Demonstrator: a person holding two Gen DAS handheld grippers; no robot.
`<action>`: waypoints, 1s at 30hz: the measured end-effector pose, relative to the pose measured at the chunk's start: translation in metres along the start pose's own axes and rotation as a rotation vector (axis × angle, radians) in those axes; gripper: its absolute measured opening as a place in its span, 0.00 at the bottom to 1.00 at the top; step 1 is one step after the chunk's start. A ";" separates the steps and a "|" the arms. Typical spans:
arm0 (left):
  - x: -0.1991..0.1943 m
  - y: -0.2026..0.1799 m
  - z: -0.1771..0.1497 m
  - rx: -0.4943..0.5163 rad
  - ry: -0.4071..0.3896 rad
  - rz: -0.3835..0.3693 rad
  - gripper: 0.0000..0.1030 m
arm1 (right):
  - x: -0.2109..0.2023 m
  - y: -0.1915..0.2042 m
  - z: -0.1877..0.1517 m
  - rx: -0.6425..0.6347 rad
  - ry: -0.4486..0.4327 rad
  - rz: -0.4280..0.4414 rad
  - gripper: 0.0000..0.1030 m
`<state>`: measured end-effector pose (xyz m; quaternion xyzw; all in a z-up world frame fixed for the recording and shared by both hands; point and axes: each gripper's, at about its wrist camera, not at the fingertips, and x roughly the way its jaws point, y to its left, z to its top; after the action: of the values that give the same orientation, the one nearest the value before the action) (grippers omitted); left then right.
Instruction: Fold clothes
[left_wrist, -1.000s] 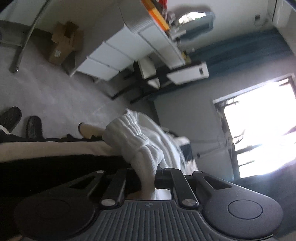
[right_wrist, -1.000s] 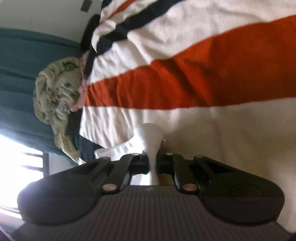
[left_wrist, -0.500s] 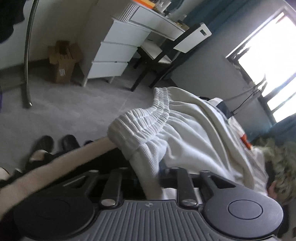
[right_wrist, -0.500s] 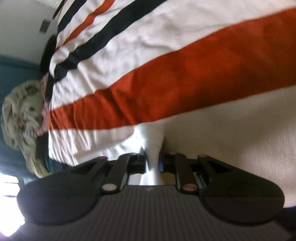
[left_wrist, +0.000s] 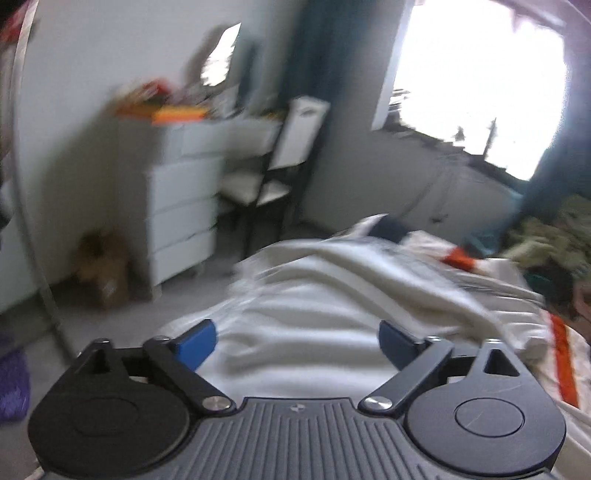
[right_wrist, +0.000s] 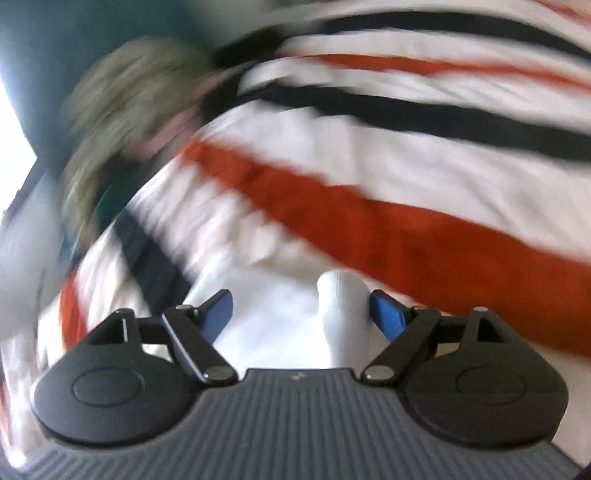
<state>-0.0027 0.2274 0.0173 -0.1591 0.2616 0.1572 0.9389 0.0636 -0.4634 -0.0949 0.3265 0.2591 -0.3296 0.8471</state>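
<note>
Left claw (left_wrist: 295, 341) wide, holding nothing. White garment (left_wrist: 332, 306) spread on bed, near its foot edge. Right claw (right_wrist: 301, 314) wide too, white fold (right_wrist: 341, 314) loose against one finger (right_wrist: 386, 314). Judging release after laying down; next, regrip an edge for another fold.

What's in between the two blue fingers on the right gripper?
A bunched fold of the white garment stands between them, against the right-hand finger, in the right wrist view.

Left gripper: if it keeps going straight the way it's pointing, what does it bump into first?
Probably the white garment lying just ahead of the open left gripper. The picture is blurry and depth is unclear, but the white chair and wall sit well beyond it.
</note>
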 end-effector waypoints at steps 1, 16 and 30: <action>0.002 -0.020 0.002 0.022 -0.002 -0.031 0.96 | 0.004 0.007 -0.001 -0.047 0.001 0.030 0.81; 0.085 -0.242 -0.074 0.207 0.071 -0.307 0.96 | 0.043 0.004 0.016 -0.106 -0.096 0.090 0.79; 0.129 -0.243 -0.119 0.345 0.043 -0.267 0.96 | 0.092 0.031 -0.002 -0.249 -0.008 0.077 0.27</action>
<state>0.1423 -0.0091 -0.0965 -0.0325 0.2814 -0.0190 0.9589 0.1451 -0.4802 -0.1447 0.2272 0.2819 -0.2637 0.8941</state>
